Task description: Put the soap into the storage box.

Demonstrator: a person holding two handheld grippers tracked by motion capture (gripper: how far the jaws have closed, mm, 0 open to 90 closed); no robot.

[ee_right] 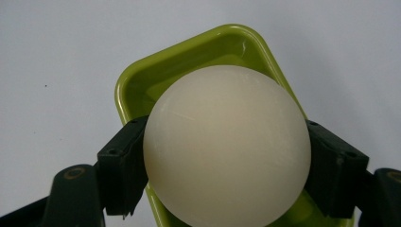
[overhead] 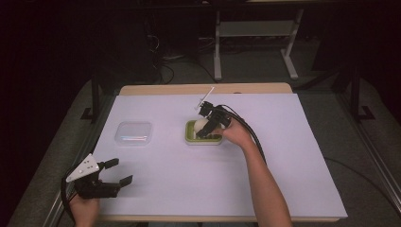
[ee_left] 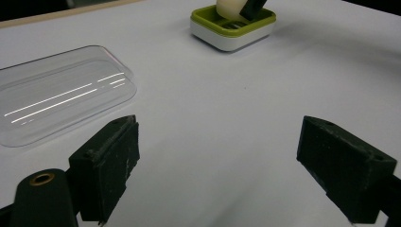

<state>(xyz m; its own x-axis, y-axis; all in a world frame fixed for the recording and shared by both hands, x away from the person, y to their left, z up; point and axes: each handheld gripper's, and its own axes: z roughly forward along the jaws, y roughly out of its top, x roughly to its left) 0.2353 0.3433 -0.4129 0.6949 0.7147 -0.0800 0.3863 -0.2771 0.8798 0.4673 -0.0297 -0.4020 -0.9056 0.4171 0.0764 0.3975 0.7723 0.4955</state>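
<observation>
A cream round soap [ee_right: 227, 146] sits between the jaws of my right gripper [ee_right: 227, 177], which is shut on it just above a green dish with a white base [ee_right: 156, 75]. From the high view the soap [overhead: 202, 125] and right gripper [overhead: 208, 126] are over the green dish [overhead: 191, 137] at the table's middle. In the left gripper view the dish [ee_left: 222, 34] lies far ahead with the soap [ee_left: 227, 8] above it. My left gripper [overhead: 117, 172] stands open near the front left corner with nothing between its fingers [ee_left: 106, 165].
A clear plastic lid [overhead: 134, 133] lies flat on the white sheet left of the dish, and it shows close ahead as a clear lid [ee_left: 56, 94] in the left gripper view. The white sheet [overhead: 293, 156] covers the wooden table.
</observation>
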